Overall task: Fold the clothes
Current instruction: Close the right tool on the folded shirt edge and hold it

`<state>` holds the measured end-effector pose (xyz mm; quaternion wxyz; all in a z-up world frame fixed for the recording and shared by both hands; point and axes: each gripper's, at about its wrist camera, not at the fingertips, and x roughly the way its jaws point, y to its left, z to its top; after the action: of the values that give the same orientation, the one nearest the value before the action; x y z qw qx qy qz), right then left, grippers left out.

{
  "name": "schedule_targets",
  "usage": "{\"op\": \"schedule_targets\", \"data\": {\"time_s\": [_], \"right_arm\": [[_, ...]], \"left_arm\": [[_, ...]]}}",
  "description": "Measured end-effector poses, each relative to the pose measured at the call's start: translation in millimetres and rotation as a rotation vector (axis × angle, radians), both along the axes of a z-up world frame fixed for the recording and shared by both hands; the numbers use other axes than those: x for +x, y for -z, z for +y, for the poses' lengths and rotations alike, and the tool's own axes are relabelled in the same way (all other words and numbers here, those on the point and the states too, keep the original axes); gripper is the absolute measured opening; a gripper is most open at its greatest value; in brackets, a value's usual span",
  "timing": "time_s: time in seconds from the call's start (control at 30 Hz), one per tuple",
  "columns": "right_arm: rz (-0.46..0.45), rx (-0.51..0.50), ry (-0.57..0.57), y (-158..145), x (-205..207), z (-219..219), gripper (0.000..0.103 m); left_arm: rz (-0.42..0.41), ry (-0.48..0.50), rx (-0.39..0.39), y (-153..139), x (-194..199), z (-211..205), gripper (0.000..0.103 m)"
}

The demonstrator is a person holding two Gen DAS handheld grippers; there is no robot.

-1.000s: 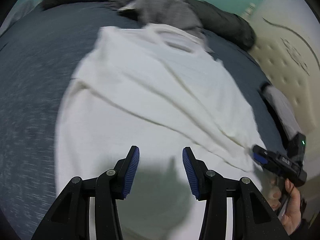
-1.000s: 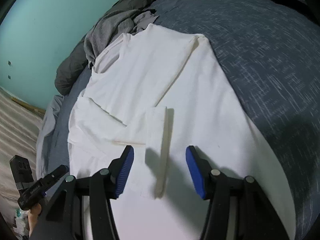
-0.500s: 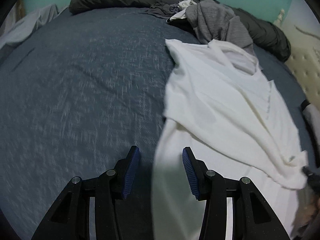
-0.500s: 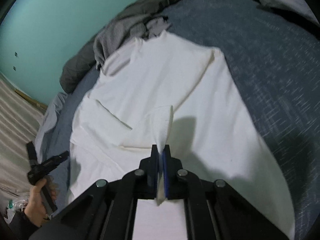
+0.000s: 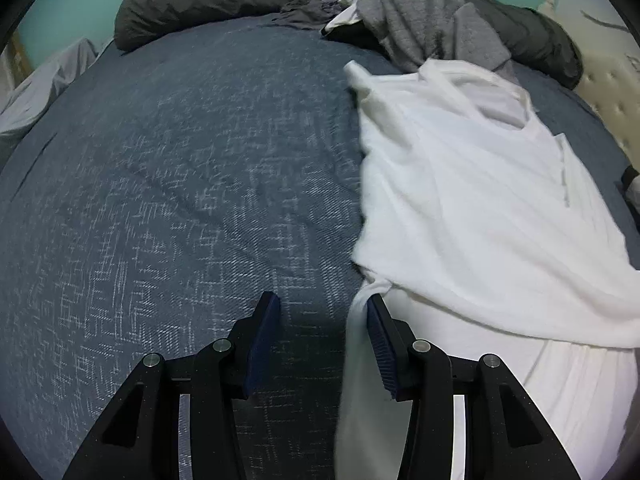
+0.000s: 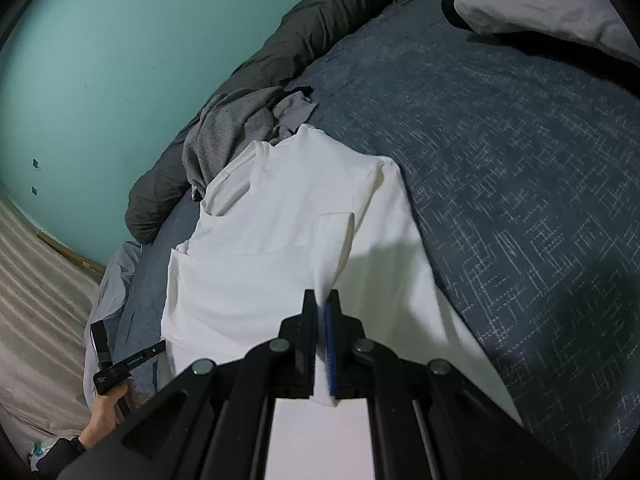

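Observation:
A white T-shirt (image 5: 480,208) lies on the dark blue bedspread (image 5: 180,200), collar toward the far side. My left gripper (image 5: 322,332) is open at the shirt's left edge; a fold of white cloth hangs against the inner side of its right finger (image 5: 380,344). In the right wrist view the shirt (image 6: 288,240) lies spread out. My right gripper (image 6: 321,312) is shut on a raised fold of it, which lifts off the bed. The left gripper (image 6: 128,360) shows there at lower left, held in a hand.
A grey garment (image 5: 432,24) and other crumpled clothes lie behind the shirt's collar. A dark rolled duvet (image 5: 224,0) runs along the far edge by the teal wall. A pillow (image 6: 540,0) lies at the right. A padded headboard (image 5: 608,92) is at far right.
My right gripper has closed on the shirt's fold and lifted it. My left gripper has swung left to the shirt's left edge, still open.

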<state>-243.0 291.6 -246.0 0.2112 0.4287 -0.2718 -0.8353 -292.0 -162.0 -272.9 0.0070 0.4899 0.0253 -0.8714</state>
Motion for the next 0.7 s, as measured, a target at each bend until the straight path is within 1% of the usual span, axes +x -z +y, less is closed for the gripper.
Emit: {"op": "schedule_targets", "data": {"time_s": [0.1,0.17,0.27,0.37,0.7], "right_arm": [[0.005,0.008,0.012,-1.0,-0.5,3.9,0.003],[0.000,0.012,0.023,0.9,0.5,7.0,0.003],[-0.015,0.006,0.031,5.1,0.2,9.1,0.003],[-0.012,0.011,0.042,4.7,0.8,11.2,0.003],[-0.027,-0.009,0.031,6.8,-1.8,13.0,0.003]], "left_arm": [[0.028,0.010,-0.011,-10.1,2.0,-0.6,0.049],[0.034,0.020,-0.041,-14.0,1.0,-0.6,0.049],[0.017,0.050,-0.100,-10.7,-2.7,3.1,0.048],[0.002,0.081,-0.139,-4.2,-7.3,7.4,0.043],[0.022,0.126,-0.102,0.3,-14.2,19.6,0.041]]}}
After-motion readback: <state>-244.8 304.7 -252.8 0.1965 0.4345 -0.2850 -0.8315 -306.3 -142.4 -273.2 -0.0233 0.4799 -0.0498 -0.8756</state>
